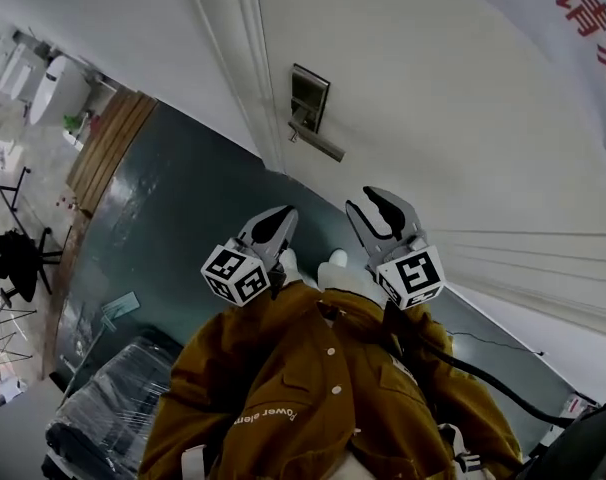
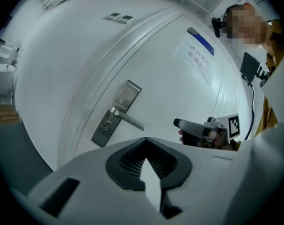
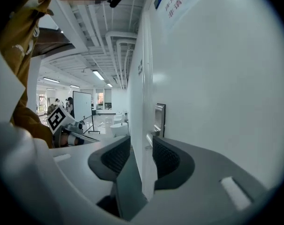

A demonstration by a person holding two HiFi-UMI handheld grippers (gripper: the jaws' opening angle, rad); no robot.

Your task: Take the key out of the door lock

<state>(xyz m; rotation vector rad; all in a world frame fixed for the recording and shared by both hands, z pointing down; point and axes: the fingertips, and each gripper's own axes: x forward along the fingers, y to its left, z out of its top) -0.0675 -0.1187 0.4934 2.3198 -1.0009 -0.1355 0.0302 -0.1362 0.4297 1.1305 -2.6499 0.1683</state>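
key too small to see at silver metal lock plate; likely light, stiff, slick: pinch its head. left gripper fingers closed, right gripper fingers apart, empty.

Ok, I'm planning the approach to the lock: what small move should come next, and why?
Probably move the right gripper forward to the lock: its fingers stand apart with nothing between them, and it hangs short of the door. The left gripper is shut and empty.
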